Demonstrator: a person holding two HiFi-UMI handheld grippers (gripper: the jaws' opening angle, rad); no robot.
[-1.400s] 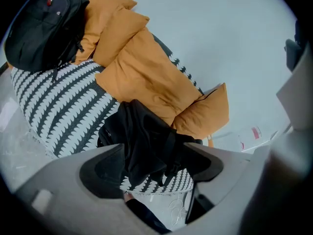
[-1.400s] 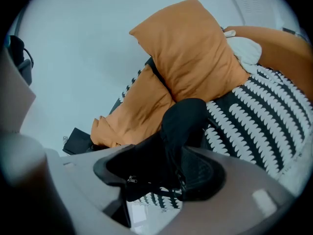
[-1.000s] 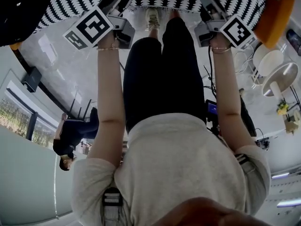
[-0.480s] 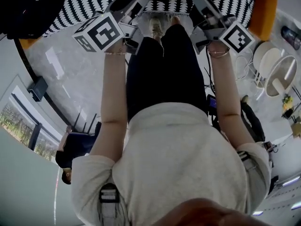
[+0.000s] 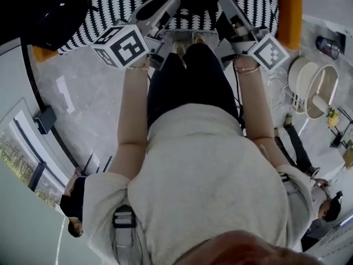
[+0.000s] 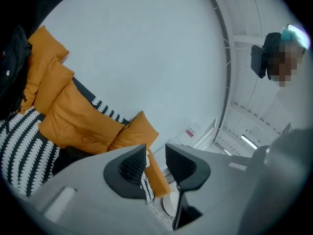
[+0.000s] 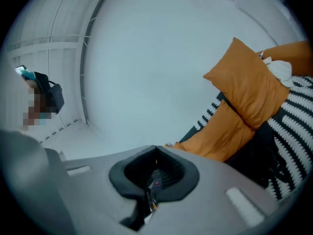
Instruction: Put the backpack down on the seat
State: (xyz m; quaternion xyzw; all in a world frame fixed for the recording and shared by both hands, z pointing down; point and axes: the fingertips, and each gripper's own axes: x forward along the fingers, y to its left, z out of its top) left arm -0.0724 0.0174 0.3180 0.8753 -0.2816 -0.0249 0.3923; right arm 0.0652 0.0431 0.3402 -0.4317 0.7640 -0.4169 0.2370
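Backing both hands straight away matters most now, I judge, so that no strap snags and drags the load over. At the seat's left edge the slumped black fabric backpack (image 5: 52, 15) lies on the black-and-white striped seat (image 5: 105, 7), with neither tool touching it. With arms stretched forward, the left gripper (image 6: 156, 153) sits roughly level; its jaws have just been closing and stand partly apart on nothing. The right gripper (image 7: 155, 153) is level and clenched empty

I saw the black backpack (image 5: 52, 15) slumped on the black-and-white striped seat (image 5: 107, 7) — upper left of frame.
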